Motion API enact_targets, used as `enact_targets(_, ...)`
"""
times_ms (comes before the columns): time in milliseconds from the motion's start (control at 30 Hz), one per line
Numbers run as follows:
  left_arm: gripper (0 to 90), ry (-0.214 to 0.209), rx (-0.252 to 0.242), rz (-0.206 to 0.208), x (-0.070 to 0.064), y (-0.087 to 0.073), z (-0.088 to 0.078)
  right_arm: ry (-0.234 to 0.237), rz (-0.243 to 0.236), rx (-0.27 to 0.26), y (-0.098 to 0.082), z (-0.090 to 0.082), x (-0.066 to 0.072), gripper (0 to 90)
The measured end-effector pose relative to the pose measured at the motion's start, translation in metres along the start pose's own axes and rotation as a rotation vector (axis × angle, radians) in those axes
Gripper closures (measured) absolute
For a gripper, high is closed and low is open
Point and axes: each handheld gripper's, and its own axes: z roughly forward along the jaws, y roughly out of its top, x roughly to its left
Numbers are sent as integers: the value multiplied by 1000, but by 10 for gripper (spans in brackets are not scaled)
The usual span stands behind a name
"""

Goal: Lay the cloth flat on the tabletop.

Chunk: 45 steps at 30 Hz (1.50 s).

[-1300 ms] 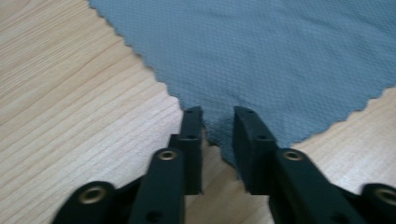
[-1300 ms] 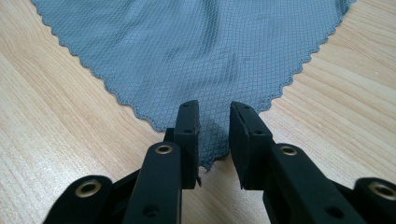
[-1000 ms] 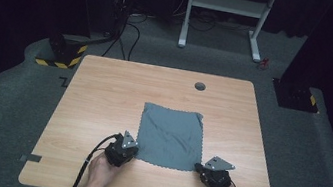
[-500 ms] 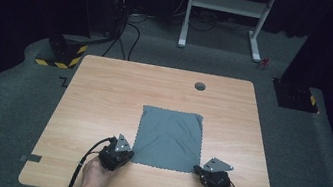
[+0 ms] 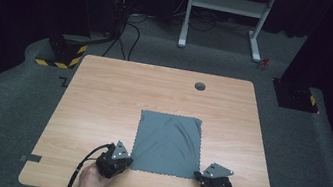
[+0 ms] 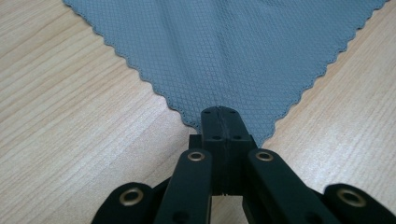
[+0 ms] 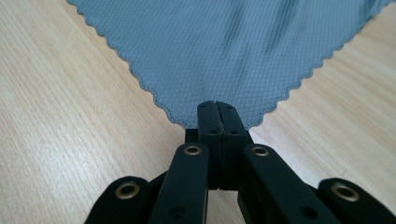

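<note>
Left gripper [image 6: 219, 116] pinching near-left corner of grey cloth [image 5: 167, 141]; right gripper [image 7: 217, 112] apparently pinching near-right corner. Cloth flat on table [image 5: 101, 108].

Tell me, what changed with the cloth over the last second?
The cloth, crooked a second ago, has been pulled square and flat. The left gripper drew its near corner sideways to the left and slightly nearer. Both grippers stay shut on the near corners; the right gripper barely moved, and the table is unchanged.
</note>
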Motion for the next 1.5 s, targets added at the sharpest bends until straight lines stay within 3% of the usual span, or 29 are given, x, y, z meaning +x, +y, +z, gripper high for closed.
enact_targets(67, 894, 0, -2, -12, 0, 1, 0, 11, 12, 0, 0, -1, -2, 896)
enact_targets(100, 878, 21, -6, 0, 0, 2, -2, 7, 18, -12, 2, -1, -2, 883)
enact_targets(233, 690, 33, -69, -27, -1, 12, -2, -46, 49, -74, 16, -1, -15, 831)
enact_targets(367, 566, 49, -99, -28, 0, 27, 14, -124, 150, -107, 36, 20, -56, 833)
enact_targets(500, 513, 96, -99, -45, 5, 33, 31, -158, 260, -117, 59, 44, -95, 829)
enact_targets(633, 491, 131, -101, -60, 10, 32, 39, -205, 289, -109, 80, 68, -116, 801)
enact_targets(733, 474, 132, -104, -78, 15, 30, 41, -235, 292, -59, 89, 85, -124, 773)
enact_targets(867, 454, 117, -118, -86, 18, 27, 42, -253, 305, -35, 92, 98, -128, 759)
enact_targets(967, 443, 104, -129, -97, 20, 25, 42, -235, 307, -29, 90, 103, -132, 850)
enact_targets(1100, 428, 94, -132, -105, 23, 25, 42, -287, 221, 39, 102, 108, -134, 900)
enact_targets(1167, 428, 94, -131, -106, 22, 25, 42, -292, 233, 52, 106, 110, -137, 899)
enact_targets(1333, 438, 108, -127, -102, 24, 29, 44, -309, 295, 25, 100, 101, -133, 770)
enact_targets(1433, 442, 116, -127, -104, 30, 35, 47, -241, 297, -47, 90, 87, -116, 746)
enact_targets(1500, 439, 125, -120, -113, 34, 41, 51, -195, 261, -64, 82, 81, -100, 714)
